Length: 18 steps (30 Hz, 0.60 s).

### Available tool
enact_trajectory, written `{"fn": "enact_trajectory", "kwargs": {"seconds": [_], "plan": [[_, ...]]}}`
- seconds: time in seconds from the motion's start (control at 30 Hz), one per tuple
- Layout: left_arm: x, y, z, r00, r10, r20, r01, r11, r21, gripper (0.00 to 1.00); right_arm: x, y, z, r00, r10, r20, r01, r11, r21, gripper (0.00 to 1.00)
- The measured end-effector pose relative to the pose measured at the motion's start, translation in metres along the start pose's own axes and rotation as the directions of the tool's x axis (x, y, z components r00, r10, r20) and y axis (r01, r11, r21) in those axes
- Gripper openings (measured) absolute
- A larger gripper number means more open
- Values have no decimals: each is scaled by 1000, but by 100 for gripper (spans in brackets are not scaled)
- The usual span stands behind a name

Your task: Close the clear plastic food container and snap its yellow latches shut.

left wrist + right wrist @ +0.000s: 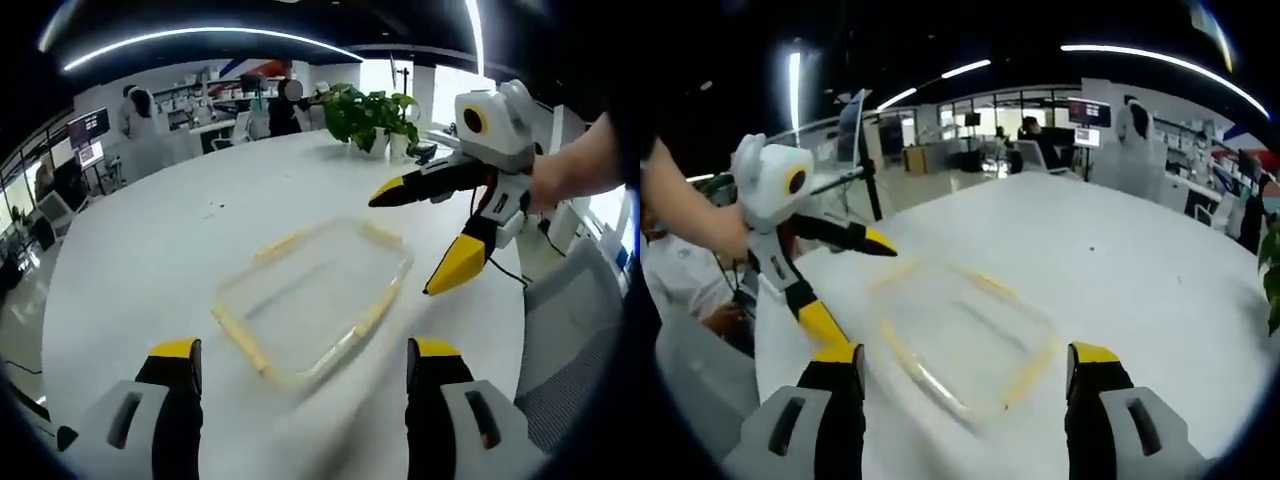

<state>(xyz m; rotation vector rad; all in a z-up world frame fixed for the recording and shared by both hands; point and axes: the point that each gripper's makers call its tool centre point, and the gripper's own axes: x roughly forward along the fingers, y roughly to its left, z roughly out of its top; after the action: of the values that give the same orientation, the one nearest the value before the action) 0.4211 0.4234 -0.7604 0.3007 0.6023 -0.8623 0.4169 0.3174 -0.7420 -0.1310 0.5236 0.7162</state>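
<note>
Two grippers hang over my white table (150, 250), both with jaws spread wide and nothing held. From the left gripper view, my left gripper (300, 365) frames the container (312, 300), which lies flat on the table with its yellow latches (243, 340) along the edges. It's blurred, so I can't tell whether the lid is seated. My right gripper (415, 240) hovers past its far right corner. A potted plant (370, 118) stands farther back.

In the right gripper view, the container (965, 340) sits between my right gripper's (965, 375) jaws, the left gripper (855, 285) at its left.
</note>
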Motion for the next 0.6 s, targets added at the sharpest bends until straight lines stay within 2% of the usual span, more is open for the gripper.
{"fn": "enact_trajectory", "kwargs": {"seconds": [0.23, 0.6], "plan": [[-7, -1, -3, 1000, 1, 11, -1, 1000, -16, 84, -8, -1, 3, 1000, -19, 22, 18, 999, 30, 83], [-19, -8, -9, 1000, 4, 17, -3, 1000, -30, 84, -22, 6, -2, 999, -34, 30, 32, 998, 46, 82]]}}
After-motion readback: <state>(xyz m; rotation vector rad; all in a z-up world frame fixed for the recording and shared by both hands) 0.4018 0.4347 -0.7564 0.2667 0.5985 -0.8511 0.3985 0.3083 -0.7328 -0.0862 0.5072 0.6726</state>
